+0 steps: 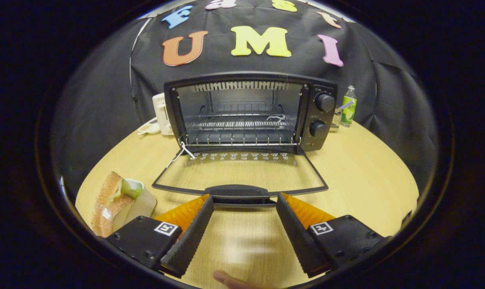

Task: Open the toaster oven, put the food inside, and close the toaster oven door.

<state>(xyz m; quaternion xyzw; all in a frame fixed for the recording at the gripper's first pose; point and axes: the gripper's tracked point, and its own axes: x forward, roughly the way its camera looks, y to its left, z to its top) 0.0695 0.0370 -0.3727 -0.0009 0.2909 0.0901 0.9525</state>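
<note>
A fingertip [230, 279] pokes in nearest the camera, below the tongs [244, 202], which gape wide with nothing held. Left of them on the surface [367, 180] sits the sandwich [114, 202]. Just ahead lies the dropped door's handle [237, 192]; beyond, the toaster oven [250, 112] stands open.

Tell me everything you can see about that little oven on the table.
The toaster oven is a black box standing on the pale wooden table against the cloth wall. Its glass door lies folded down flat, its dark handle just ahead of the open gripper. Inside are a wire rack and no food. Two round knobs sit beside the opening.
</note>
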